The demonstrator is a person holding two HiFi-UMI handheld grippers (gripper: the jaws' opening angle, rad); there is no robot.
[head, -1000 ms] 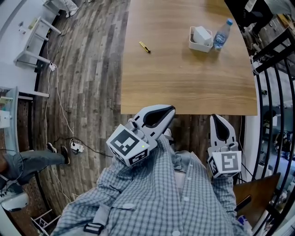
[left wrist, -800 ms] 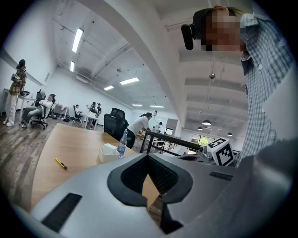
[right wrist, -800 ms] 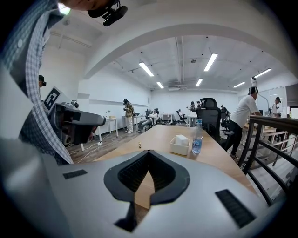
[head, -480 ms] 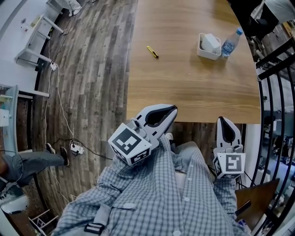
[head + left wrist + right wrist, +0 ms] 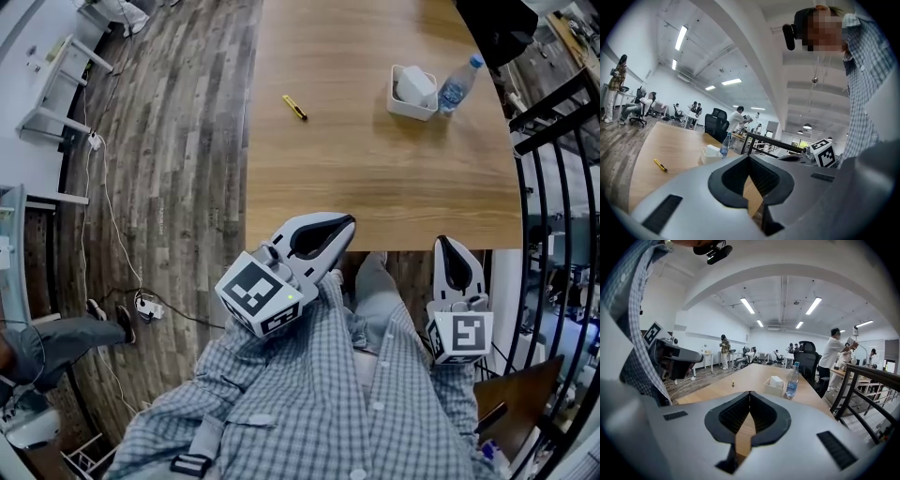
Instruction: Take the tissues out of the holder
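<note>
At the far left I see the dark wooden plank floor (image 5: 178,141), and a thin white cable (image 5: 105,202) lies across it. Next comes the left gripper (image 5: 339,228), a grey and white tool with a marker cube, held in front of my blue-white checked shirt (image 5: 309,394). Its tip is just at the near edge of the light wooden table (image 5: 375,178). In the left gripper view its two black jaws are pressed together at the tips and nothing is between them.

On the table, toward the left side, lies a small yellow tool (image 5: 294,107), perhaps a cutter; it is too small for me to tell. Further right, near the far right corner, stands the white rectangular tissue holder (image 5: 397,99) with the white tissues (image 5: 413,84) inside it. A clear plastic water bottle with a blue cap (image 5: 455,84) stands just beside it, on its right. Both grippers are well apart from the holder.

The right gripper (image 5: 451,247) is at the near edge too, with its jaws also closed on nothing. At the far right runs a black metal railing (image 5: 548,187).
</note>
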